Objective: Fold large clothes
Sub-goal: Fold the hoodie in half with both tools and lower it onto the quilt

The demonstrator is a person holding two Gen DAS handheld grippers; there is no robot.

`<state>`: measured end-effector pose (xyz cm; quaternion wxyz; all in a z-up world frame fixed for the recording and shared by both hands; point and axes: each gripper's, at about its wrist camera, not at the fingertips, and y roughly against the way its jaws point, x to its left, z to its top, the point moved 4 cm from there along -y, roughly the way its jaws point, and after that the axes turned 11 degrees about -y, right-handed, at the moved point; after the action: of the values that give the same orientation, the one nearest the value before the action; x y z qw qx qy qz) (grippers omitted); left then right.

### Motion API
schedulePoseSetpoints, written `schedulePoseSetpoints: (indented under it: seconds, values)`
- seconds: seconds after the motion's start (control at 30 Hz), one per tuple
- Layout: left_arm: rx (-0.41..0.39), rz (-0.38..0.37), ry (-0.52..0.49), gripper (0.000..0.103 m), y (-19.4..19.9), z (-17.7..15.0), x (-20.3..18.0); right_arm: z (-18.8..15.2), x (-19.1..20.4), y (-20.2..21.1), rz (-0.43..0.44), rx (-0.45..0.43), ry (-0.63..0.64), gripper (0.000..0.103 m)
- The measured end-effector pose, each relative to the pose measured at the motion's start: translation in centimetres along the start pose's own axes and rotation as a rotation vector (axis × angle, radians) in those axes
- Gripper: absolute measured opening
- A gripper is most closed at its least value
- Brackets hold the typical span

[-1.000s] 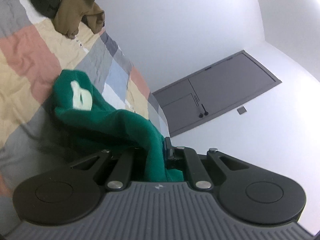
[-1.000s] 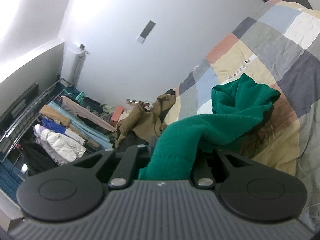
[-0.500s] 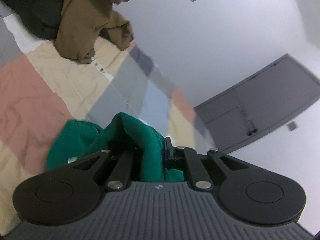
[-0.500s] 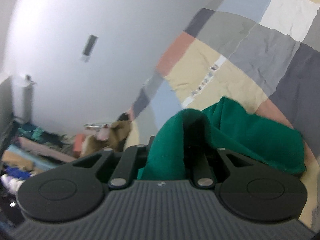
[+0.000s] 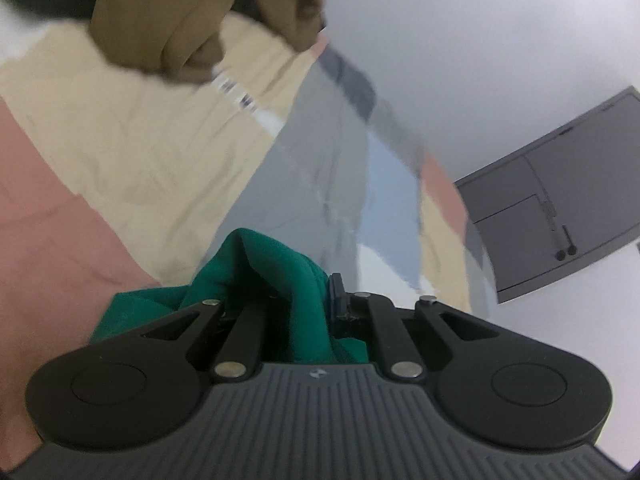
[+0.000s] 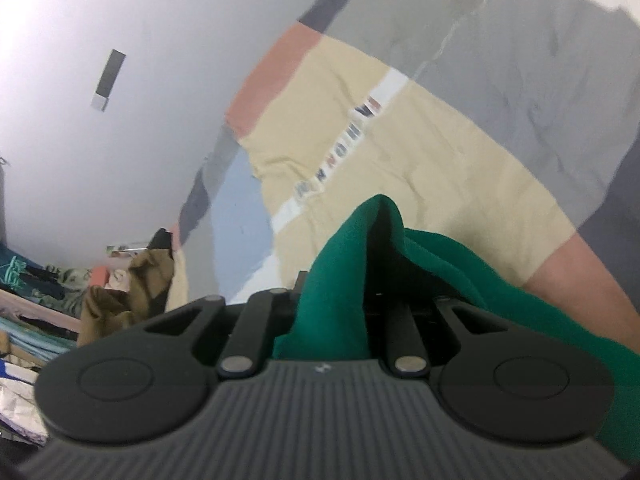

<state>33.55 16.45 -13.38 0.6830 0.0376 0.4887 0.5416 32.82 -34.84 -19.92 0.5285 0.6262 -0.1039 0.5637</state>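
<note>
A green garment [image 5: 276, 268] is bunched between the jaws of my left gripper [image 5: 308, 300], which is shut on it just above the patchwork bedspread [image 5: 132, 152]. In the right wrist view the same green garment [image 6: 352, 264] is pinched in my right gripper [image 6: 340, 292], also shut on it; cloth trails to the right over the gripper body. Most of the garment is hidden below both grippers.
A brown garment [image 5: 192, 20] on dark clothes lies at the far side of the bed; it also shows in the right wrist view [image 6: 132, 292]. A grey door [image 5: 560, 192] stands in the white wall. A rack with several hung clothes [image 6: 24, 320] stands beside the bed.
Both grippers have moved forward and down over the bedspread, still shut on the green garment. The garment, spread out ahead before, is now bunched at and under the jaws.
</note>
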Motion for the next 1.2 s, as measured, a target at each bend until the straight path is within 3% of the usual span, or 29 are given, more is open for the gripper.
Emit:
schedulePoseSetpoints:
  seconds: [0.17, 0.33, 0.37, 0.4, 0.47, 0.53, 0.6, 0.73, 0.8, 0.93, 1.07, 1.2]
  values:
    - [0.034, 0.006, 0.04, 0.011, -2.5, 0.0, 1.5, -0.1, -0.8, -1.6, 0.008, 0.002, 0.002, 0.018]
    - [0.028, -0.005, -0.021, 0.015, -1.4, -0.4, 0.6, -0.4, -1.0, -1.0, 0.051, -0.014, 0.01, 0.019]
    - [0.018, -0.014, -0.037, 0.024, -0.8, -0.6, 0.3, -0.5, -0.9, -0.8, 0.061, -0.018, 0.016, 0.02]
    - [0.013, -0.018, -0.044, 0.043, -0.1, -0.7, -0.1, -0.6, -0.8, -0.5, 0.068, -0.023, 0.025, 0.022]
    - [-0.014, -0.001, -0.044, 0.069, 1.9, -1.0, -0.8, -1.0, -0.3, 0.6, 0.091, -0.027, 0.046, 0.03]
    - [-0.057, 0.01, -0.087, 0.07, 4.3, -1.3, -1.9, -1.5, 0.3, 1.9, 0.117, -0.032, 0.061, 0.06]
    - [-0.07, 0.01, -0.137, 0.07, 6.4, -1.9, -3.3, -2.3, 1.2, 3.9, 0.12, -0.058, 0.106, 0.08]
    - [-0.122, 0.045, -0.297, 0.07, 10.7, -4.4, -6.8, -4.2, 3.4, 7.8, 0.124, -0.109, 0.263, 0.081]
    - [-0.129, 0.018, -0.318, 0.07, 11.9, -6.4, -7.9, -5.4, 4.3, 10.0, 0.13, -0.15, 0.348, 0.081]
    - [-0.097, 0.021, -0.387, 0.07, 11.5, -10.3, -9.5, -8.6, 6.2, 12.3, 0.164, -0.166, 0.515, 0.081]
    - [-0.05, 0.073, -0.461, 0.07, 9.2, -11.9, -10.1, -12.3, 8.8, 11.2, 0.195, -0.108, 0.654, 0.08]
    - [-0.023, 0.128, -0.504, 0.07, 6.9, -12.7, -9.1, -15.3, 11.5, 7.5, 0.132, -0.058, 0.785, 0.079]
